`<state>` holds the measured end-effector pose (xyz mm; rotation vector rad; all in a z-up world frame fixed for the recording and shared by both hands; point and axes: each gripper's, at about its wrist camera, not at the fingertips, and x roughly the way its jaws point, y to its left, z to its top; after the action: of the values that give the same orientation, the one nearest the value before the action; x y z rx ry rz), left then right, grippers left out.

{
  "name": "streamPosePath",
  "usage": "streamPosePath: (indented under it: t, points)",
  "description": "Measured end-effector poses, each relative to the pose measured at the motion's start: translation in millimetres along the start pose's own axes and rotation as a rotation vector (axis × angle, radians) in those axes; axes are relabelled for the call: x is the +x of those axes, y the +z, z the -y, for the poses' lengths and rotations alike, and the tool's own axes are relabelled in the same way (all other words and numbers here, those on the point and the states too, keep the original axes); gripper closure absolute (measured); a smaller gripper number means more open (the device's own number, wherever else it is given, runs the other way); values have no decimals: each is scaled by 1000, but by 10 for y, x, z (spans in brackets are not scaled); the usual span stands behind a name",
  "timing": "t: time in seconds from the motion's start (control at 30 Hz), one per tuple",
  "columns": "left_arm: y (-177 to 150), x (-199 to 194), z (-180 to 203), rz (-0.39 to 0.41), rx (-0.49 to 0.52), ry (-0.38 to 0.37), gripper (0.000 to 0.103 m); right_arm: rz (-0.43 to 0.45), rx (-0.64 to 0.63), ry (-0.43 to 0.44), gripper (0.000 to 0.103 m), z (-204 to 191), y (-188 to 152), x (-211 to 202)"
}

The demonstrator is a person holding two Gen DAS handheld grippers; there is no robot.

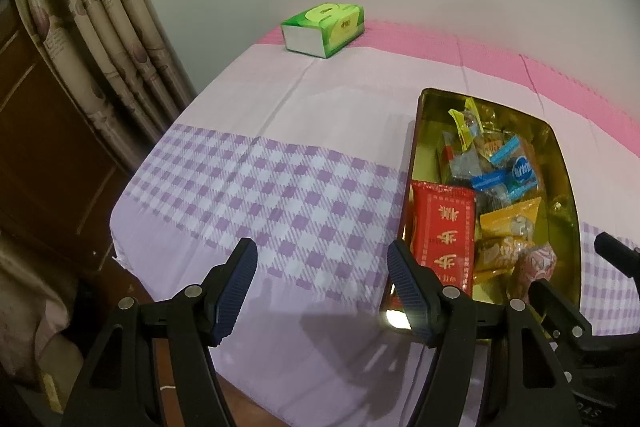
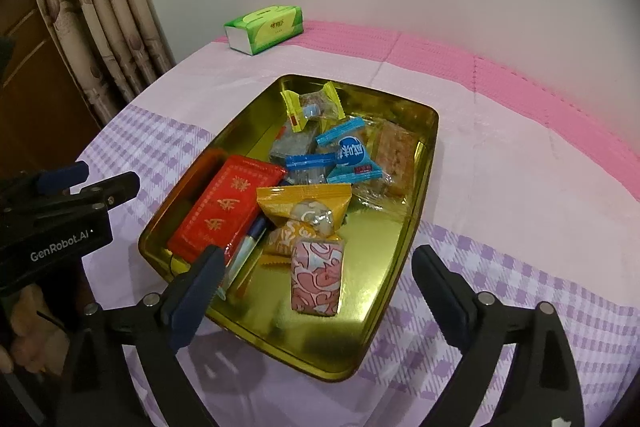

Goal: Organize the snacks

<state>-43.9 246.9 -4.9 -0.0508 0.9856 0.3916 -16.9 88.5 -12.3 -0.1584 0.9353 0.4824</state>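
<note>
On the worktop [image 2: 500, 163] the gold tin tray [image 2: 404, 251] holds the wrapped snacks, a pink-patterned packet [image 2: 317, 277] nearest, while the right tongs [image 2: 316, 277] gape empty above it and the left tongs [image 1: 322, 273] hang parted, apparently gripping nothing.

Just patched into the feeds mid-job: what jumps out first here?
The shiny gold tin in the middle of the checked tablecloth, heaped with wrapped snacks: a red packet at its left side, a pink-patterned sweet nearest the open right gripper. A green tissue pack sits by the far wall.
</note>
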Motion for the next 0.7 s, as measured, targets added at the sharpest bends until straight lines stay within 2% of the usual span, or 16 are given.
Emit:
streamPosePath:
  t: [0.1,0.7]
  points:
    - [-12,-13,24,3,12,2,30,-8,14,1,8,24,-22,0]
    - [-29,-3,55,-1,30,14,29,-38,25,6,5,53,-102,95]
